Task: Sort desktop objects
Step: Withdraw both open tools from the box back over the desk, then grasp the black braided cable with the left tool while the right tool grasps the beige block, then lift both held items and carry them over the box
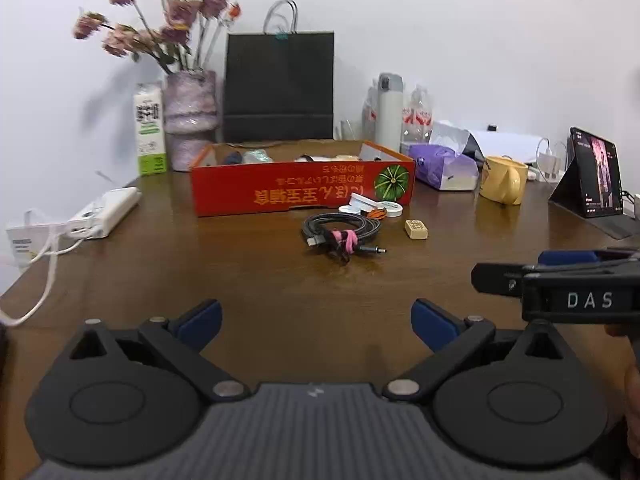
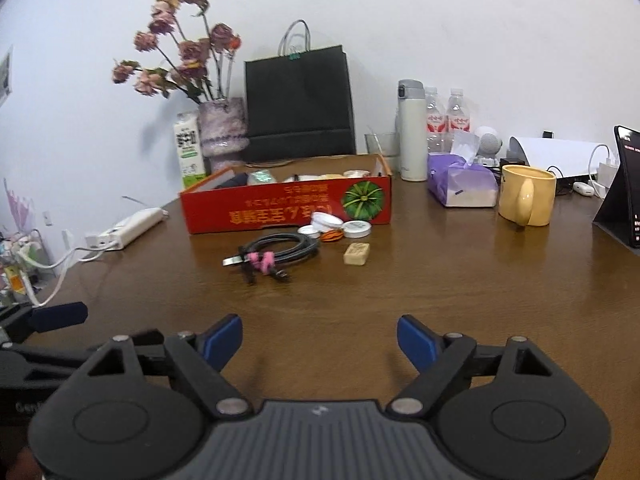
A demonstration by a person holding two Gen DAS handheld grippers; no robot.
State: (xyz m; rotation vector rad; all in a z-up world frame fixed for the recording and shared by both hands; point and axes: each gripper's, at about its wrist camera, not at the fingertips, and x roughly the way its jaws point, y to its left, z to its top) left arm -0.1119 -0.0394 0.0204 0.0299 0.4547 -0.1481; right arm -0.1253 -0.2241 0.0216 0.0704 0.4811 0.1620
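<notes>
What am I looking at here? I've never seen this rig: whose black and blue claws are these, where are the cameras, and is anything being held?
No robot here: a person carries a handheld gripper in each hand, and each has a fisheye camera looking forward along its fingers. One picture looks out from the left gripper, the other from the right gripper. Both are open and hold nothing.

On the wooden table ahead lie a coiled black cable tied with pink, a beige eraser, small white round lids and an open red cardboard box with items already inside. To the right stand a yellow mug and a purple tissue pack.
</notes>
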